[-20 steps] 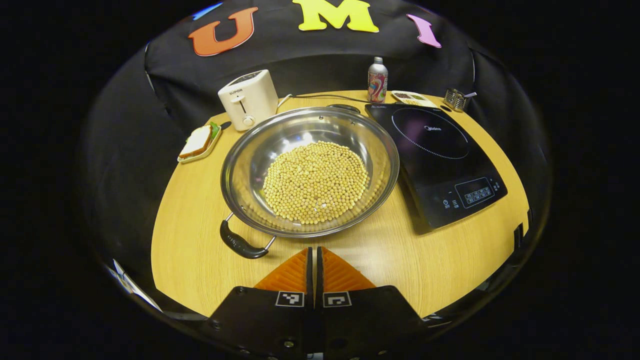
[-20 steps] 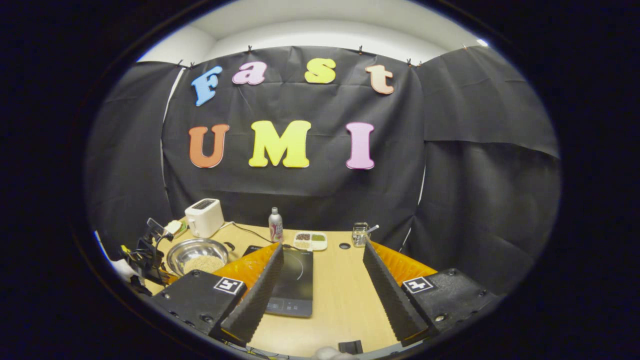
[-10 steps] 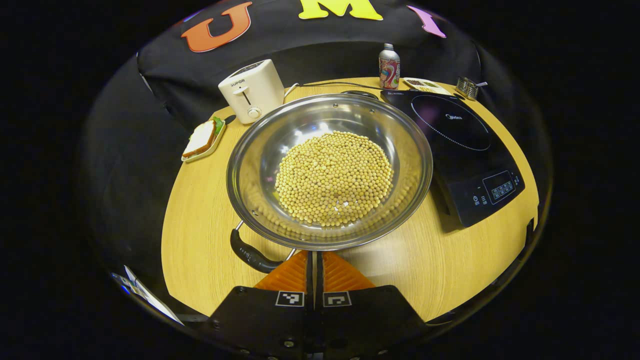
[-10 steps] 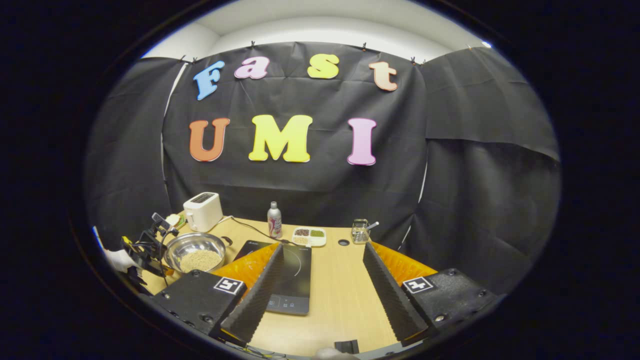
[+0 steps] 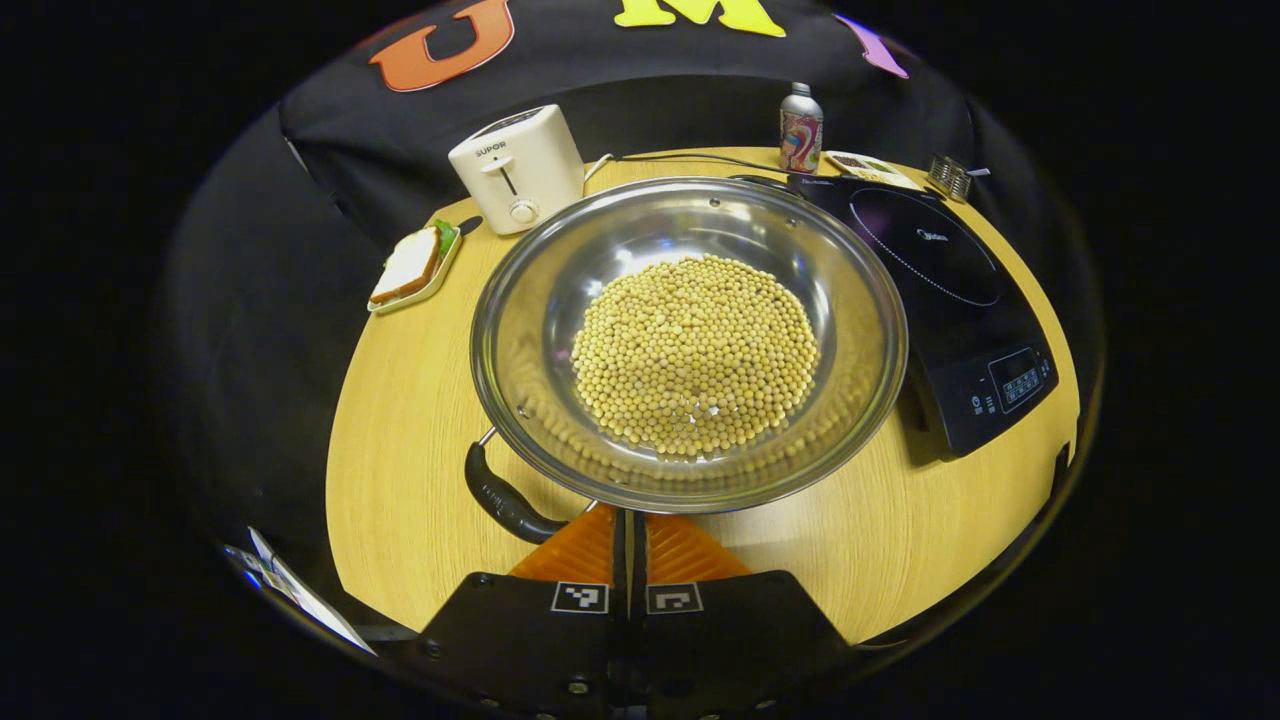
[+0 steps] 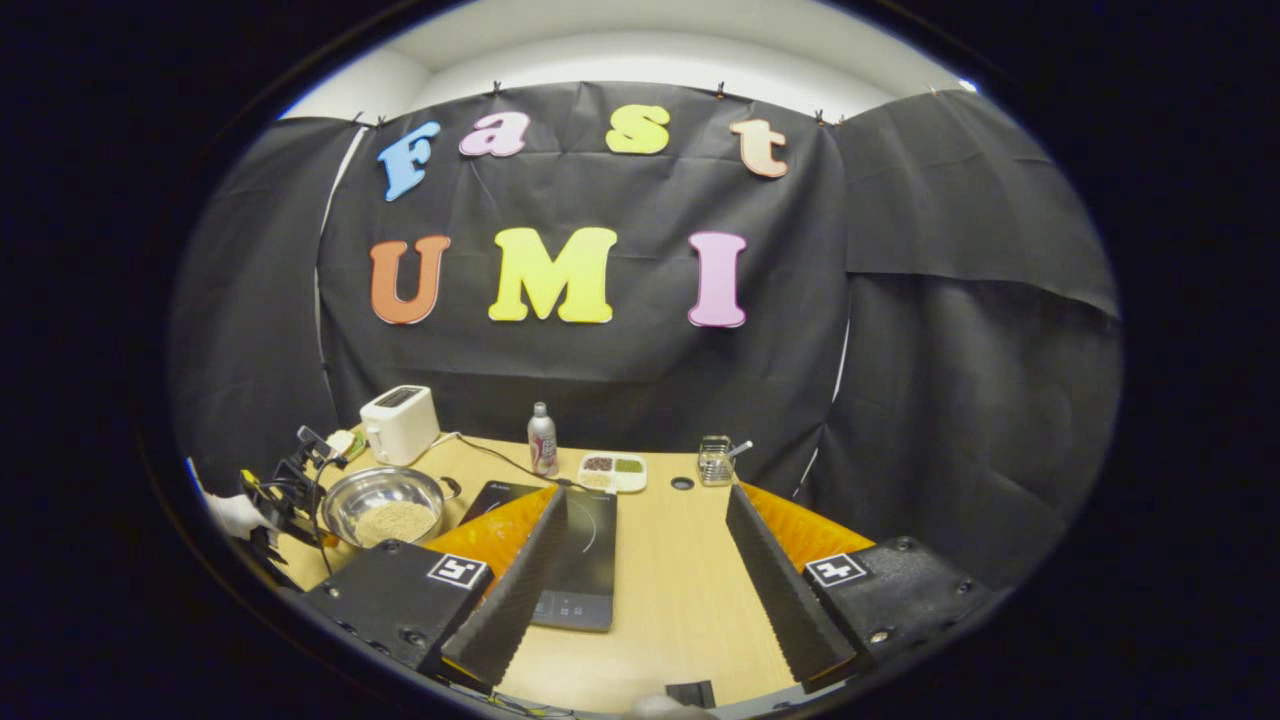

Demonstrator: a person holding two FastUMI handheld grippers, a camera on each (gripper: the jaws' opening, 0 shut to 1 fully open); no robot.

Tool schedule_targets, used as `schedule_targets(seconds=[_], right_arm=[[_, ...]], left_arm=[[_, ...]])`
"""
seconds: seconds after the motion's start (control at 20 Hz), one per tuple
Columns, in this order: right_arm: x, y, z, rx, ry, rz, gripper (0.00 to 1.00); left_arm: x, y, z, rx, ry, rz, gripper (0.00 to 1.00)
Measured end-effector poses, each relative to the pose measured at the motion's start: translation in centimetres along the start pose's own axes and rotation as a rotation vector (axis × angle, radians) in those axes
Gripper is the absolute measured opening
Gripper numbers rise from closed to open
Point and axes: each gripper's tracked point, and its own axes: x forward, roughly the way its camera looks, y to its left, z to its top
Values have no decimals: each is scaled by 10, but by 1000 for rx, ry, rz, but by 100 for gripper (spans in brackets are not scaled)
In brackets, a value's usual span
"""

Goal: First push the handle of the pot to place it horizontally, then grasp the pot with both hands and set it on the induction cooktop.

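We see the left tool [image 5: 630,520] clenched with nothing between its fingers, tips at the pot [image 5: 690,340] rim beside the black handle [image 5: 505,500]. Pot sits on the desk [image 5: 400,420], touching the cooktop [image 5: 950,300] on its left. Right tool [image 6: 645,560] is released, hovering above cooktop and desk.

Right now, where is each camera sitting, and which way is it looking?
Left gripper view: rides on the left gripper, low over the table, looking down at the pot of beans; its own shut fingers show by the pot's near rim.
Right gripper view: rides on the right gripper, looking level at the booth wall; its own open fingers show, with the left gripper farther off.
Both share the pot, cooktop, toaster and bottle.
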Motion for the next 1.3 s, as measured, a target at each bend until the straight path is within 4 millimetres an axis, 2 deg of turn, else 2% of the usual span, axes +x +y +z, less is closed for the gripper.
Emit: schedule_targets(seconds=[0.05, 0.1, 0.15, 0.2, 0.25, 0.45, 0.5, 0.8, 0.85, 1.15, 1.2, 1.25, 1.3], right_arm=[[0, 0, 0, -1, 2, -1, 96], [0, 0, -1, -3, 4, -2, 96], [1, 0, -1, -6, 6, -3, 97], [0, 0, -2, -8, 8, -4, 97], [1, 0, -2, -10, 10, -4, 96], [1, -1, 1, -18, 11, -7, 96], [1, -1, 0, -21, 10, -10, 97], [3, -1, -1, -27, 22, -19, 97], [3, 0, 0, -30, 23, -21, 97], [2, 10, 4, -49, 24, -14, 97], [2, 12, 4, -49, 25, -11, 97], [1, 14, 4, -51, 28, -6, 97], [1, 17, 4, -52, 29, -4, 97]], left_arm=[[1, 6, 0, 0, 0, 9, 10], [2, 11, 0, -2, 4, 18, 0], [3, 16, -3, -6, 9, 26, 10], [5, 20, -2, -15, 12, 32, 10], [6, 24, -3, -24, 13, 38, 0], [11, 35, 1, -62, 11, 43, 0], [13, 38, 3, -71, 16, 46, 10], [21, 62, 11, -123, 6, 73, 10], [23, 66, 13, -135, 7, 74, 0], [31, 83, 25, -179, -2, 77, 0], [31, 85, 26, -181, -5, 76, 10], [32, 87, 28, -187, -7, 76, 0], [33, 89, 29, -192, -7, 75, 9]])
